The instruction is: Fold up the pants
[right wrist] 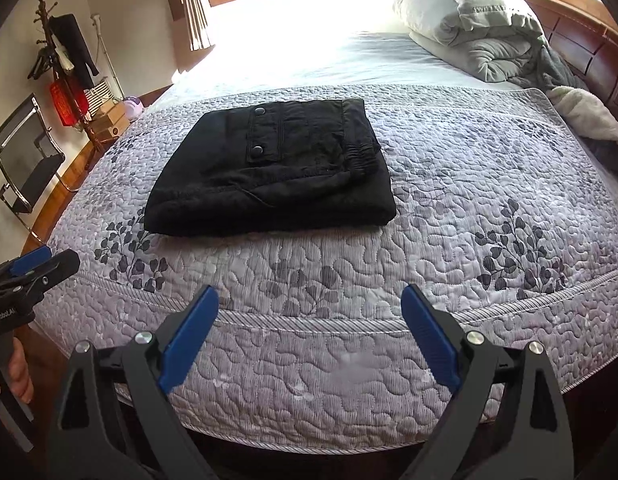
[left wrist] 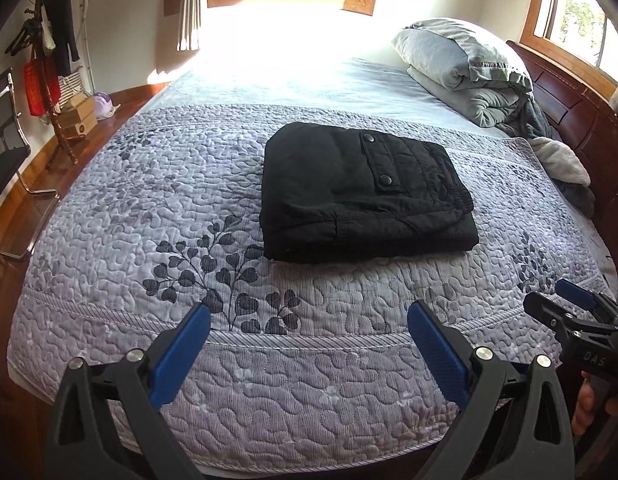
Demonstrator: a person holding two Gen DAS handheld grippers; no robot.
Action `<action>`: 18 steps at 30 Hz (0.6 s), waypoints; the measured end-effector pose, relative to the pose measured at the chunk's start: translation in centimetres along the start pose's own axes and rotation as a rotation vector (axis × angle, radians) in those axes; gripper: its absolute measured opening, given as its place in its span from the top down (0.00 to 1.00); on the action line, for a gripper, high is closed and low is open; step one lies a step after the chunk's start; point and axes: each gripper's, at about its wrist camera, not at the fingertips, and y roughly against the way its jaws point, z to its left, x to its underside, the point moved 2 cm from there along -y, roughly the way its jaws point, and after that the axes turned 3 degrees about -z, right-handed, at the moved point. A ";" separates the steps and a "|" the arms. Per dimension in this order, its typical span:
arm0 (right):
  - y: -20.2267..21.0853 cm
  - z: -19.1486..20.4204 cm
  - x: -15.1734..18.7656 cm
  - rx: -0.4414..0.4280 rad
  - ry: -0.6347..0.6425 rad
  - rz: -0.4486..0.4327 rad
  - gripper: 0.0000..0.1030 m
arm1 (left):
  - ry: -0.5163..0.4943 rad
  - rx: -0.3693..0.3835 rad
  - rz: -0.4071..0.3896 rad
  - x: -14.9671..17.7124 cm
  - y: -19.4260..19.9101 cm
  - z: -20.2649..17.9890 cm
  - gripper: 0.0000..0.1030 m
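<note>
Black pants [left wrist: 361,196] lie folded into a compact rectangle on the grey quilted bedspread [left wrist: 149,208], a snap pocket flap on top; they also show in the right wrist view [right wrist: 269,176]. My left gripper [left wrist: 309,316] is open and empty, held over the bed's near edge, well short of the pants. My right gripper [right wrist: 309,300] is open and empty too, likewise back from the pants. The right gripper shows at the right edge of the left wrist view [left wrist: 569,308]; the left gripper shows at the left edge of the right wrist view [right wrist: 33,268].
A pile of grey pillows and a duvet [left wrist: 469,72] sits at the headboard [left wrist: 581,120] on the right. A coat stand [left wrist: 49,72], boxes [left wrist: 79,116] and a chair [left wrist: 9,152] stand on the wooden floor to the left. Windows are behind the bed.
</note>
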 end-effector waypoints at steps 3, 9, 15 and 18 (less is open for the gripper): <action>-0.1 -0.1 0.1 0.000 -0.002 0.000 0.11 | -0.006 -0.008 0.002 0.0 -0.1 0.0 0.04; -0.2 -0.2 0.1 0.003 -0.004 0.003 0.11 | 0.003 -0.004 0.008 0.1 -0.2 0.0 0.04; -0.3 -0.4 0.2 0.009 -0.005 0.002 0.10 | -0.008 -0.014 0.011 0.1 -0.4 -0.1 0.04; -0.4 -0.4 0.2 0.010 -0.005 0.005 0.10 | -0.009 -0.014 0.011 0.2 -0.4 -0.1 0.04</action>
